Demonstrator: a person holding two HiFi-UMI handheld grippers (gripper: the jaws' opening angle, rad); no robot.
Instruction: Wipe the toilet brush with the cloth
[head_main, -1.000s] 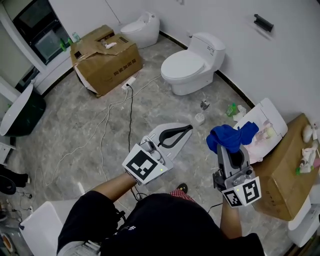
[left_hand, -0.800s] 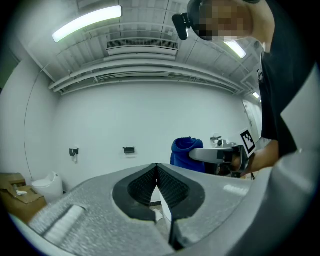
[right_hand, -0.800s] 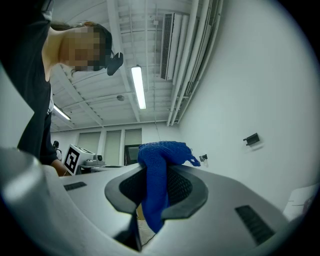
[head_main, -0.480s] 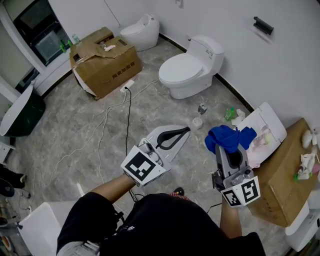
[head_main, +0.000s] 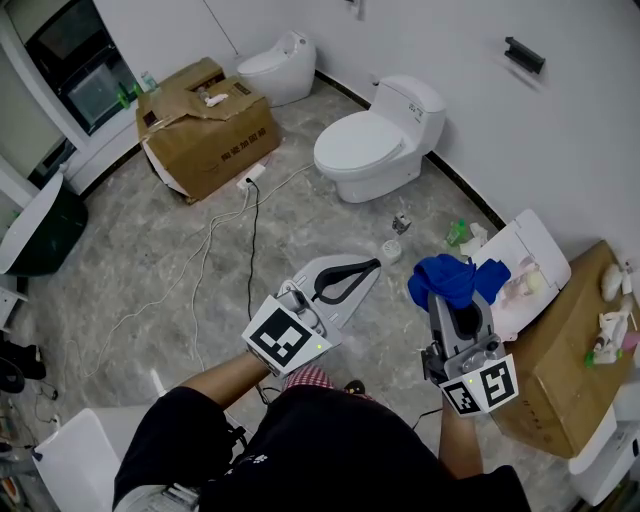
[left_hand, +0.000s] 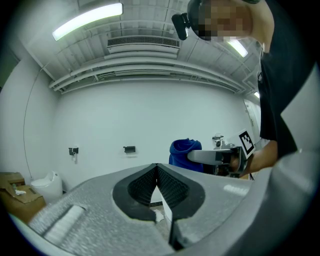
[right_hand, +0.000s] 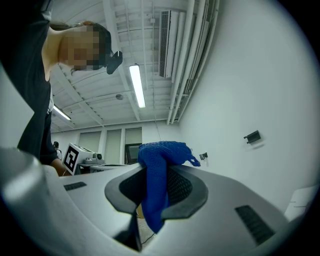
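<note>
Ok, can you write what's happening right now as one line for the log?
left hand-held gripper: shut, empty | right hand-held gripper: shut on blue cloth | wiping: not started

We see a bright, evenly lit room: ceiling tube lights (left_hand: 87, 20) glow white, and shadows beside the toilet (head_main: 375, 150) are faint. The head view is sharp. Both gripper views bulge and darken to black at their rims, with the nearest foreground slightly soft.

1. The right gripper (right_hand: 155, 186) has its jaws clamped on the blue cloth (right_hand: 159, 165).
2. The cloth bunches above the pads, with a tail hanging below.
3. There's a white wall (right_hand: 240, 75) on the right with a black bracket (right_hand: 253, 136), and a ceiling light (right_hand: 136, 85) overhead.
</note>
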